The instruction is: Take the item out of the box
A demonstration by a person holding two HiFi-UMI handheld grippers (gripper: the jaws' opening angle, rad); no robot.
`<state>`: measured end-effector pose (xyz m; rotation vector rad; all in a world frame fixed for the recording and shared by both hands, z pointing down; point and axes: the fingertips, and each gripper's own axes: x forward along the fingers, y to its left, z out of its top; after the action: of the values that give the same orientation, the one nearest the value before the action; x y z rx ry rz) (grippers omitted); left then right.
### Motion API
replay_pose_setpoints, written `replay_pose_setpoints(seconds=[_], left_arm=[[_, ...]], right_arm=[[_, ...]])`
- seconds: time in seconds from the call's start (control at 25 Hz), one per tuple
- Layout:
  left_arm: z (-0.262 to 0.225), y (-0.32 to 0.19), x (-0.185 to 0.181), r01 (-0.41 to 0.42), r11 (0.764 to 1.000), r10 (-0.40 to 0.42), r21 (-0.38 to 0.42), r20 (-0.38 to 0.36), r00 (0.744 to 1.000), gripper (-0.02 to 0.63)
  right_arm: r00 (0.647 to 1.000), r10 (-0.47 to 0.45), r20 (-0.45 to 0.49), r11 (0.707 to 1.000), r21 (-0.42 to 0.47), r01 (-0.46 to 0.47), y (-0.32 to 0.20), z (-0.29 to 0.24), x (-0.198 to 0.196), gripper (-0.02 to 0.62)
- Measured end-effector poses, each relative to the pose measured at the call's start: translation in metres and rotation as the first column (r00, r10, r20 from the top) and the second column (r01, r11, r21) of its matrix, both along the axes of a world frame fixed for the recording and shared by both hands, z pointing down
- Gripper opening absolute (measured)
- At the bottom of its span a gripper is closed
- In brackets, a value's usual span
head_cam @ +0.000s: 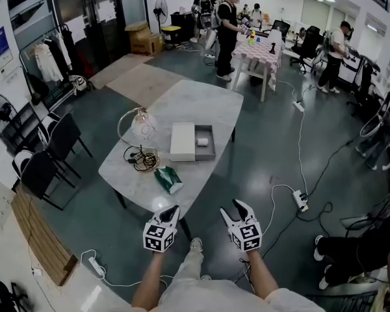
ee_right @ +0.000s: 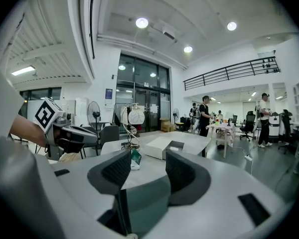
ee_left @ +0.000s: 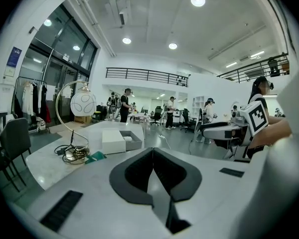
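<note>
An open grey box (head_cam: 208,142) lies on the marble table (head_cam: 201,106), its white lid (head_cam: 182,141) beside it on the left. A small white item (head_cam: 202,142) rests inside the box. From the left gripper view the box (ee_left: 134,142) and lid (ee_left: 113,141) are far ahead. Both grippers hang off the table's near edge, well short of the box. My left gripper (head_cam: 171,212) (ee_left: 152,151) is shut with nothing in it. My right gripper (head_cam: 241,207) (ee_right: 148,159) is open and empty, and the box (ee_right: 175,146) shows beyond its jaws.
A round-shade lamp (head_cam: 142,125) and coiled cables (head_cam: 142,158) sit left of the box. A green packet (head_cam: 169,179) lies near the table's front edge. Black chairs (head_cam: 52,151) stand to the left; cords and a power strip (head_cam: 300,200) lie on the floor right. People stand at a far table (head_cam: 263,51).
</note>
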<state>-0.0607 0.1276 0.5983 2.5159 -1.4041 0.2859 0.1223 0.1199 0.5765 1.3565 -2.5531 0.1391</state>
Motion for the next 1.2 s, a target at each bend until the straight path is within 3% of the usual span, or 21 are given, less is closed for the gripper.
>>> replay_pose_setpoints(seconds=[1.2], left_arm=[[-0.009, -0.215, -0.011, -0.047, 0.999, 0.047, 0.008, -0.053, 0.997, 0.015]], right_arm=[[0.997, 0.03, -0.068, 1.0, -0.002, -0.031, -0.189, -0.013, -0.02, 0.218]])
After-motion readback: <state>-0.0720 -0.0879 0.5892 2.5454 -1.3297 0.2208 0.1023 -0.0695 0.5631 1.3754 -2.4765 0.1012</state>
